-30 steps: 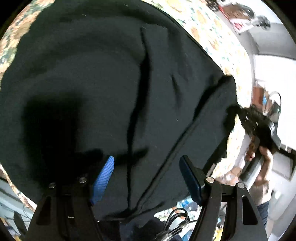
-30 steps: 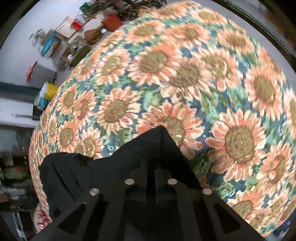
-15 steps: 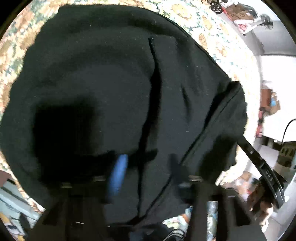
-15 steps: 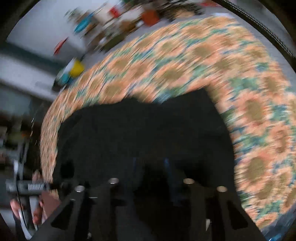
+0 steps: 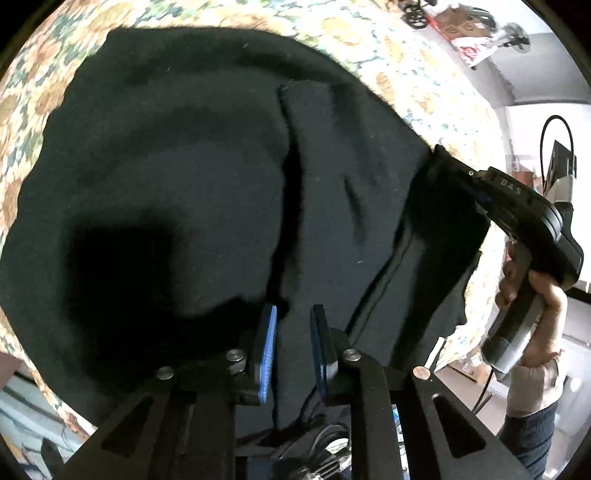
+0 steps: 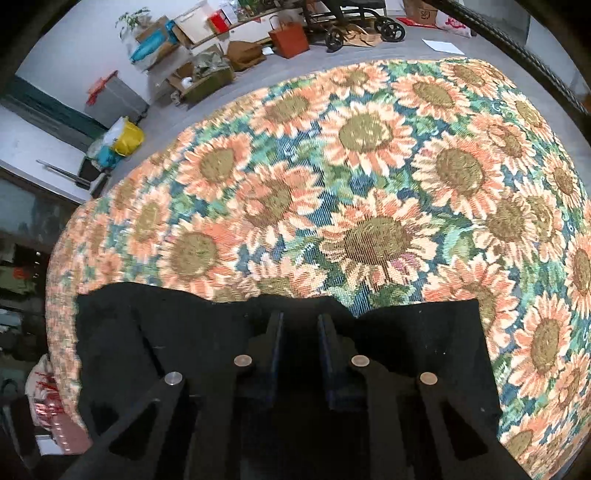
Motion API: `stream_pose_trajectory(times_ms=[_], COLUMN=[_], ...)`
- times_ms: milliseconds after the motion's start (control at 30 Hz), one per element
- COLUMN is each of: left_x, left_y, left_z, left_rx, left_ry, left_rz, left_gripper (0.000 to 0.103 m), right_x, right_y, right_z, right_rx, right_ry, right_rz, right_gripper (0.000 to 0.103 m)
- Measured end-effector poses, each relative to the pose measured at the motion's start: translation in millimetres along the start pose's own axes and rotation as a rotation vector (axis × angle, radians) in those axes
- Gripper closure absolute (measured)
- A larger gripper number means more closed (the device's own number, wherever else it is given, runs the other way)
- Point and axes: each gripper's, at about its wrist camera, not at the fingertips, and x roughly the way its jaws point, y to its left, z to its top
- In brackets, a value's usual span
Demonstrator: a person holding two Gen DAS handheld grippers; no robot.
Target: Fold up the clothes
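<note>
A black garment lies spread on the sunflower-patterned tablecloth. A lengthwise fold runs down its middle to my left gripper. The blue pads stand close together with that fold of cloth between them. My right gripper is also narrowed onto black cloth, and the garment's far edge bunches up around its fingertips. In the left wrist view the right gripper sits at the garment's right hem, held by a person's hand.
Bare sunflower tablecloth stretches beyond the garment in the right wrist view. The near table edge is at lower left. Boxes, bags and a pram stand on the floor beyond the table.
My left gripper's fingers went from wide apart to nearly together over the fold. The right gripper swung across with its cloth, and the garment now lies flat with a straight far edge.
</note>
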Motion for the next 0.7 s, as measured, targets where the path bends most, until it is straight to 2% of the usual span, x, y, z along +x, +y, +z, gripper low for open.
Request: stream_pose_trajectory(times_ms=[67, 133, 267, 333, 400, 467, 500, 533, 600, 667, 700], left_x=[0.7, 4.2, 16.2, 18.0, 18.4, 10.1, -0.4, -8.1, -25.7, -43.4, -50.4], left_y=[-1.9, -0.5, -6.0, -7.9, -6.5, 0.1, 8.8, 15.6, 40.2, 65.3, 78.9], left_z=[3.0, 6.1, 10.5, 10.6, 14.4, 17.9, 19.0, 19.6, 19.0, 18.2, 16.1], left_rx=[0.013, 0.019, 0.012, 0.021, 0.012, -0.008, -0.036, -0.057, -0.104, -0.150, -0.184], left_ry=[0.003, 0.018, 0.044, 0.040, 0.005, -0.033, -0.058, -0.074, -0.093, -0.112, -0.125], left_rz=[0.008, 0.025, 0.055, 0.065, 0.093, 0.095, 0.067, 0.052, 0.062, 0.074, 0.082], left_gripper=[0.084, 0.084, 0.084, 0.084, 0.084, 0.084, 0.084, 0.084, 0.083, 0.067, 0.050], right_x=[-20.7, -41.0, -21.6, -5.3, 2.8, -3.6, -7.9, -12.1, -20.6, -29.1, -33.3], right_y=[-5.3, -12.3, -18.4, -23.6, -35.5, -36.6, -34.2, -21.8, 2.9, 27.6, 40.0], right_z=[-3.9, -12.4, -25.4, -34.3, -33.9, -32.0, -31.7, -39.1, -54.1, -69.0, -76.5], right_rx=[0.024, 0.032, -0.004, 0.009, 0.109, 0.191, 0.212, 0.177, 0.107, 0.037, 0.002], right_ry=[-0.043, -0.068, 0.060, 0.068, 0.011, 0.001, 0.006, 0.010, 0.018, 0.026, 0.030], right_rz=[0.032, 0.017, -0.066, -0.131, -0.136, -0.102, -0.081, -0.057, -0.010, 0.038, 0.062], right_gripper=[0.078, 0.076, 0.077, 0.079, 0.078, 0.073, 0.073, 0.072, 0.061, 0.058, 0.056])
